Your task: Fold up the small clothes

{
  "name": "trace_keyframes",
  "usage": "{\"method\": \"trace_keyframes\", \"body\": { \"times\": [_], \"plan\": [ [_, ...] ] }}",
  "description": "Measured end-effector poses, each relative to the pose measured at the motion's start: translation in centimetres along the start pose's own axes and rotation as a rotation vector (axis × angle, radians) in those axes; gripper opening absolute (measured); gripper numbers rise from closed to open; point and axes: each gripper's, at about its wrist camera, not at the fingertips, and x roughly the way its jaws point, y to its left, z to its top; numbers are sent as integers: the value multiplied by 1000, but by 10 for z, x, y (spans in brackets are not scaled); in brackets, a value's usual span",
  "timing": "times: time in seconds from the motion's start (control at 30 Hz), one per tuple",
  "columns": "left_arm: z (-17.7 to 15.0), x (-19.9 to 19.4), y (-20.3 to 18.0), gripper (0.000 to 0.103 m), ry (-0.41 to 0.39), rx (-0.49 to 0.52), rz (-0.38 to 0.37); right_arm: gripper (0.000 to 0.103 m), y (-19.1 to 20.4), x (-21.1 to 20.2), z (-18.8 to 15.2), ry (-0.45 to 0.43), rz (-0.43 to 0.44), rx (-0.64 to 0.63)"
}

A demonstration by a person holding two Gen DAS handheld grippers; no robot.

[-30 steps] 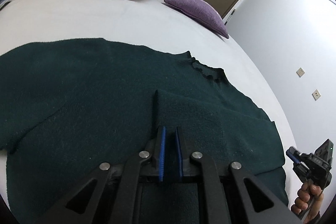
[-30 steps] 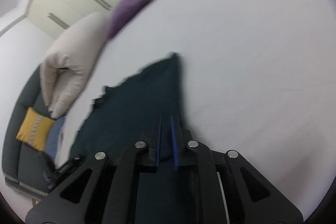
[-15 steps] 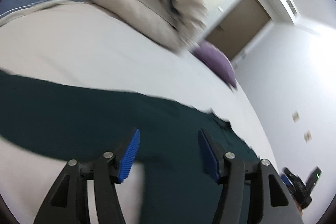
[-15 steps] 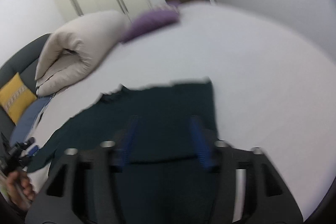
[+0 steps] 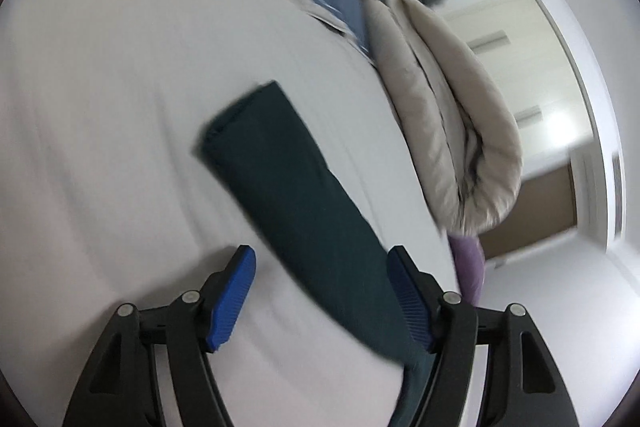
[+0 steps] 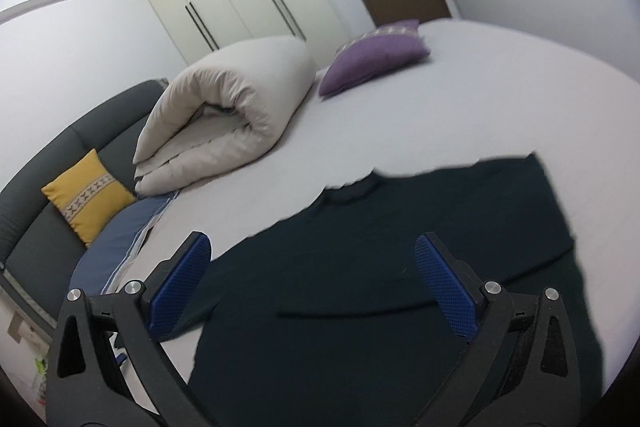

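Right wrist view showed the dark green sweater point(image 6: 400, 267) lying flat on the white bed point(image 6: 500, 87), its right side folded in and the left sleeve point(image 5: 288, 183) stretched out across the sheet. The right gripper point(image 6: 312, 283) stood wide apart and empty above the sweater's body; its jaws had just been opening. The left gripper point(image 5: 324, 295) was also spread, just opened, straddling the sleeve without pinching it. A likely risk: the knit could bunch or drag if the left jaws closed on one layer only, and the fold already made might slide open.
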Motion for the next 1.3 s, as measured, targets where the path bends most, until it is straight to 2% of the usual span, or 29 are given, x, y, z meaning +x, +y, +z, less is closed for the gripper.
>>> {"method": "trace_keyframes", "body": {
  "times": [0.1,0.17,0.23,0.27,0.33,0.37,0.43,0.5,0.63,0.77,0.87,0.97,1.0,1.03,1.1,1.17,1.23,1.3],
  "plan": [
    [12,12,7,68,-32,-79,-23,103,8,4,-10,40,31,17],
    [21,22,11,58,-43,-138,-35,103,10,11,-17,60,40,25],
    [26,31,12,38,-39,-174,-38,102,8,26,-19,84,45,43],
    [31,35,13,33,-35,-191,-35,101,6,33,-22,92,46,53],
    [37,38,9,18,-49,-189,-21,97,0,36,-26,110,38,64],
    [38,34,1,15,-63,-157,-7,96,-4,37,-28,117,32,69],
    [35,30,-27,11,-83,-51,6,88,-15,40,-31,131,29,77],
    [24,28,-68,11,-80,102,1,83,-29,39,-34,147,24,91],
    [-32,45,-165,10,9,454,-43,79,-57,40,-41,164,19,140],
    [-140,77,-256,10,122,837,-73,79,-83,37,-46,164,3,191],
    [-224,106,-288,10,202,1003,-90,79,-106,32,-46,158,-9,226],
    [-294,131,-301,11,254,1110,-101,79,-124,29,-45,160,-18,249],
    [-313,139,-303,16,267,1144,-94,79,-130,31,-44,167,-24,254],
    [-329,149,-302,29,294,1172,-84,79,-134,32,-44,175,-29,259],
    [-355,164,-294,46,375,1204,-55,79,-144,36,-44,196,-30,275],
    [-363,161,-285,60,396,1209,-40,79,-148,43,-44,212,-16,278],
    [-359,147,-276,80,392,1198,-63,79,-146,53,-41,228,-1,270],
    [-350,134,-269,90,384,1186,-85,79,-139,68,-38,257,32,265]
  ]
}}
